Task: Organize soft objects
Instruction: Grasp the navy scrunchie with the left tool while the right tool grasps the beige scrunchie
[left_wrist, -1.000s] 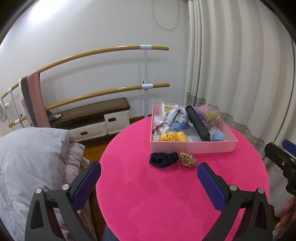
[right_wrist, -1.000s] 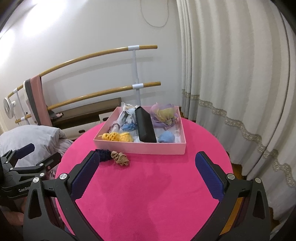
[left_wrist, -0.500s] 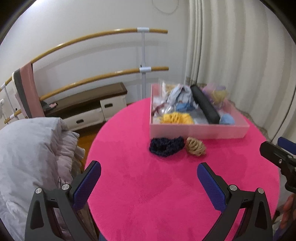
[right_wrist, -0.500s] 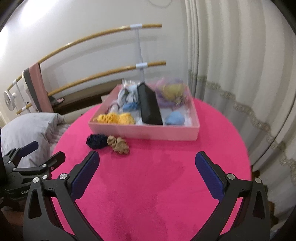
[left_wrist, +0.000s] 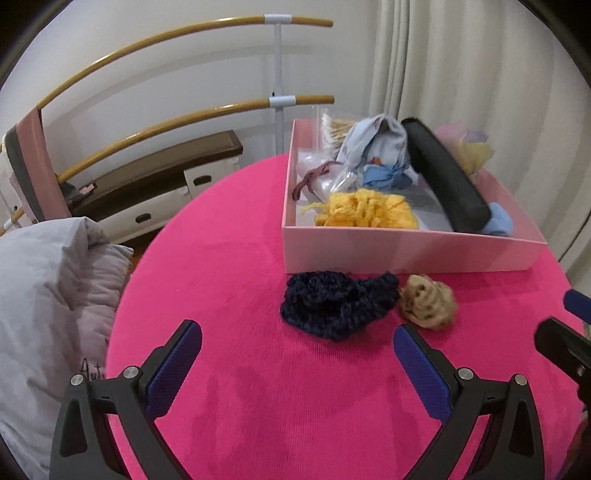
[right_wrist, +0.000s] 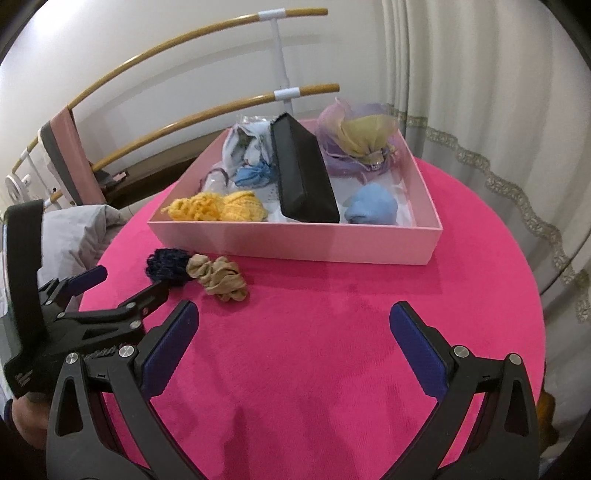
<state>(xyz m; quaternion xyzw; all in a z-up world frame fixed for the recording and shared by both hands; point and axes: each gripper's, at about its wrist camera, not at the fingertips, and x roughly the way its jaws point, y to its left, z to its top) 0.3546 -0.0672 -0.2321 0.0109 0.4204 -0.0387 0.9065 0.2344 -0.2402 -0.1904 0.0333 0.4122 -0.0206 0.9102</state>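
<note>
Your left tongs (left_wrist: 297, 360) and right tongs (right_wrist: 293, 332), both wide open and empty, face the navy scrunchie (left_wrist: 334, 304) and beige scrunchie (right_wrist: 221, 277) lying near the pink box (right_wrist: 295, 240), ready for picking.

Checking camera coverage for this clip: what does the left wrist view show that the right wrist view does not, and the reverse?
Only the left wrist view shows the dark-topped low cabinet under the rails and the bag of pale sticks in the box's far corner.

Only the right wrist view shows the lilac and yellow gauze bundle sharply, and the curtain's lace trim.

Both show the pink box, the navy knit piece touching the tan scrunchie on the pink table, and each tool open, left, right.
</note>
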